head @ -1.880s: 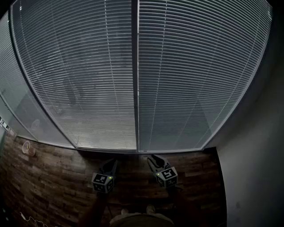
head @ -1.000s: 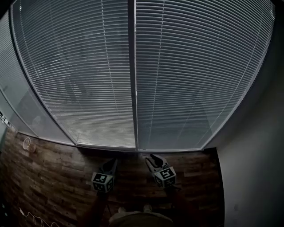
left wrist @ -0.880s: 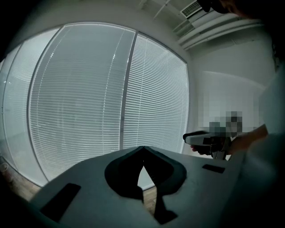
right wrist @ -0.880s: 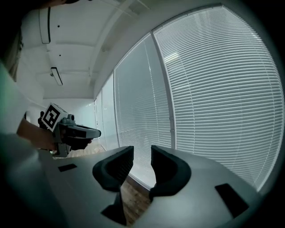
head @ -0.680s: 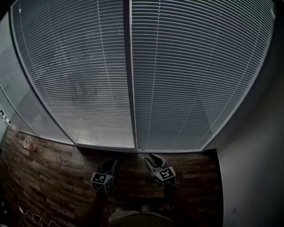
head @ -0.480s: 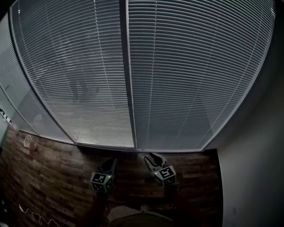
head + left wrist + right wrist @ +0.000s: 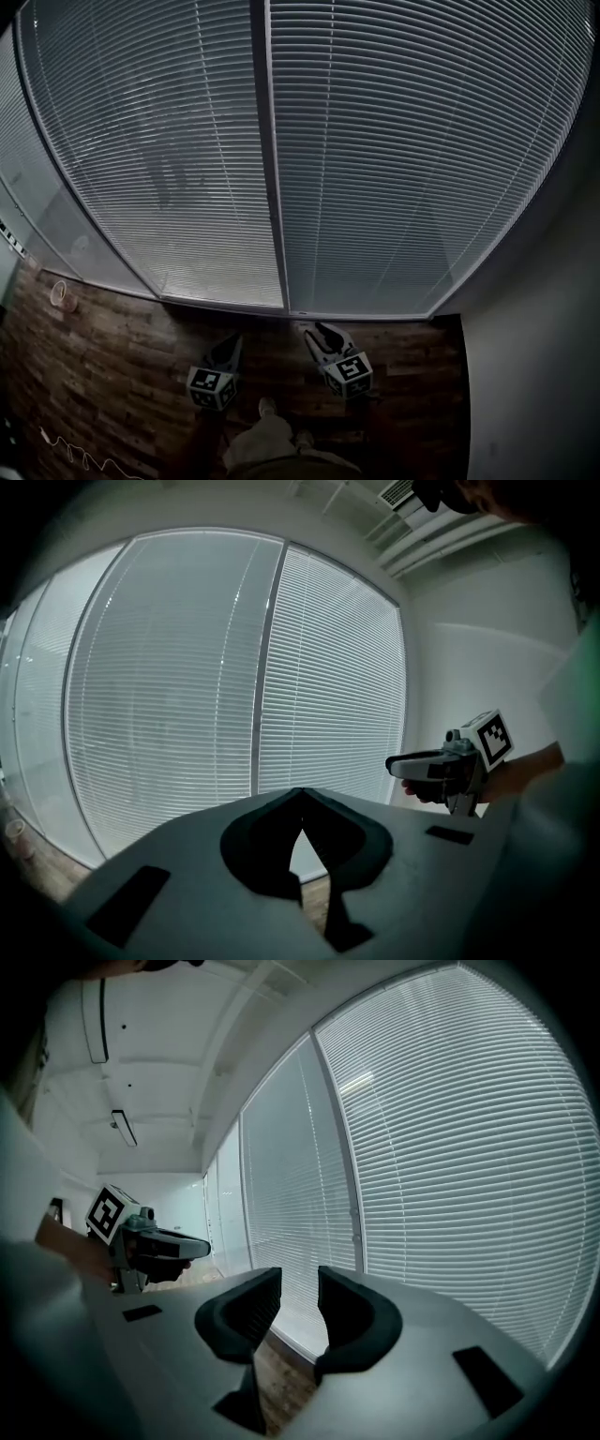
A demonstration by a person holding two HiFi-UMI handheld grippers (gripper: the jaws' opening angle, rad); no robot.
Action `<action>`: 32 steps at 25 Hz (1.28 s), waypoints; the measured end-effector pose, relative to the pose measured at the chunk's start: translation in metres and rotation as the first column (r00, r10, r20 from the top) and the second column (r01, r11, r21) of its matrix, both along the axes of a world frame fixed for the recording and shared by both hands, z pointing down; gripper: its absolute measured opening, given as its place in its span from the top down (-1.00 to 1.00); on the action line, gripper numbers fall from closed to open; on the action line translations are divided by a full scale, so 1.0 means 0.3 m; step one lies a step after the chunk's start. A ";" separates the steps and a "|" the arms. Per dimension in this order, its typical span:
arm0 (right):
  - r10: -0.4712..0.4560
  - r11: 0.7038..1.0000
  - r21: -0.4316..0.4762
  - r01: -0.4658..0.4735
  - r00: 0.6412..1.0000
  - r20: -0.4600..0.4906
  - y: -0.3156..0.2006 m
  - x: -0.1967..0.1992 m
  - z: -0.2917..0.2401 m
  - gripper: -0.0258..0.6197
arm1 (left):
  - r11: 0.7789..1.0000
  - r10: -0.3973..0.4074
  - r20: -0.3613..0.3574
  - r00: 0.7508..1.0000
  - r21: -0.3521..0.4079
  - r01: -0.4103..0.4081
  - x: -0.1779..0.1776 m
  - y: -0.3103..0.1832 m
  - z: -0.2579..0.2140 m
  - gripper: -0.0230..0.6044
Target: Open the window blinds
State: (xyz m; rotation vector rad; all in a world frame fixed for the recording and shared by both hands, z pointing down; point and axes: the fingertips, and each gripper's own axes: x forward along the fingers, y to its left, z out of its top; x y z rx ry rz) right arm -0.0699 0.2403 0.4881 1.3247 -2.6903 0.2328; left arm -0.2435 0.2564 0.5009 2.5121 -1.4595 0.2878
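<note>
Facing us is the pair of pale grey, horizontal-slat window blinds (image 7: 159,141), let down the full height of the glass and reaching almost to the dark wood-plank floor (image 7: 112,375). A slim dark vertical mullion (image 7: 267,159) splits them into a left panel and a right panel. The slats lie close over one another, and only a dim light comes through.

We hold both tools low, above the floor and well short of the blinds, with neither one touching a slat. The left gripper (image 7: 233,343) points towards the foot of the left panel. Its own view shows its jaws clenched tip to tip with nothing in them (image 7: 300,799), and the blinds (image 7: 187,686) fill the view beyond.

The right gripper (image 7: 321,333) sits just beside it, aimed at the foot of the right panel. Its jaws are drawn in to a narrow slit (image 7: 300,1293) that is likewise empty, with the slats (image 7: 469,1147) spread across the right side of that view. Each tool also shows in the other's view, held level in a hand.

A plain grey wall (image 7: 534,375) closes the right side. On the floor to the far left lie a small pale ring (image 7: 62,294) (what it is we cannot tell) and a thin pale cord (image 7: 70,455).
</note>
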 end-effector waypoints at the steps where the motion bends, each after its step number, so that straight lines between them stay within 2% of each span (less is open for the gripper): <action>1: 0.004 1.000 0.000 -0.004 1.000 0.000 -0.007 0.000 -0.001 0.58 | 1.000 0.003 -0.003 1.000 -0.005 -0.003 0.003 -0.010 0.003 0.88; 7: 0.033 0.999 -0.007 -0.033 0.999 0.008 -0.071 -0.014 0.032 0.58 | 0.999 0.038 -0.008 0.999 -0.029 -0.039 0.007 -0.104 0.047 0.88; 13: 0.062 0.998 -0.020 -0.062 0.998 -0.011 -0.171 -0.032 0.033 0.58 | 0.996 0.088 -0.014 0.996 -0.002 -0.088 0.004 -0.250 0.026 0.88; 20: 0.099 0.994 -0.035 -0.100 0.995 -0.032 -0.281 -0.082 -0.033 0.58 | 0.991 0.132 -0.039 0.990 -0.028 -0.134 -0.021 -0.356 -0.046 0.88; 24: 0.116 0.993 0.003 -0.116 0.993 -0.028 -0.210 -0.116 0.011 0.58 | 0.987 0.162 -0.032 0.986 -0.014 -0.162 -0.046 -0.285 0.018 0.88; 29: 0.136 0.991 -0.006 -0.136 0.991 -0.014 -0.406 -0.145 0.111 0.58 | 0.981 0.192 -0.025 0.981 -0.019 -0.193 -0.062 -0.483 0.109 0.88; 32: 0.148 0.989 -0.005 -0.148 0.989 -0.017 -0.446 -0.161 0.135 0.58 | 0.977 0.213 -0.027 0.977 -0.016 -0.213 -0.071 -0.530 0.126 0.88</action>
